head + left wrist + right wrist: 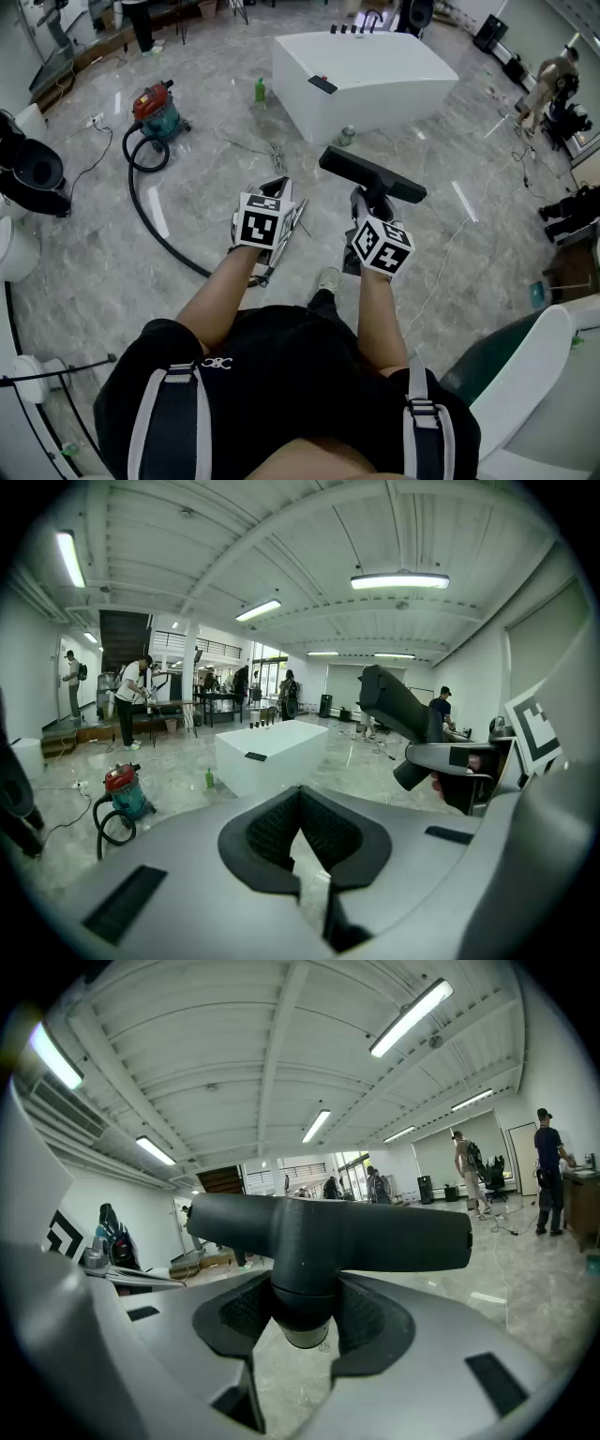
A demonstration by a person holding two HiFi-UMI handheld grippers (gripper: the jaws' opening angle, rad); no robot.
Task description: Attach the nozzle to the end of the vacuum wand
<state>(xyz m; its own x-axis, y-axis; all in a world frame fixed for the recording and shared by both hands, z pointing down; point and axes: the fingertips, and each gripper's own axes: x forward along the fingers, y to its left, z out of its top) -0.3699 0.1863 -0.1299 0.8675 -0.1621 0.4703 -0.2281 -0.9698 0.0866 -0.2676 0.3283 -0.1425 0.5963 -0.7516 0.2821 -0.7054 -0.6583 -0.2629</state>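
Gripping the nozzle (328,1232) by its round neck, the right claw (302,1312) stands wide, with a ribbed pad pressed on either side of that neck. The nozzle's long black head lies crosswise just past the fingertips, and the pale open end of its neck points back toward the hand. From above, the nozzle (370,173) is carried in the air in front of the person, over the marble floor (206,159) and short of the white block (366,70) that sits toward the floor's far edge.

The left claw (300,794) is clenched tight, its two pads meeting at the tips with nothing between them. It is held in the air just beside the right one, apart from it, and from its side the nozzle (394,705) shows up and to the right.

Over by the floor's far left stands a red-topped vacuum (155,108). Its black hose (150,216) loops once and runs across the floor toward the person, passing under the left forearm, where I cannot make out its end.
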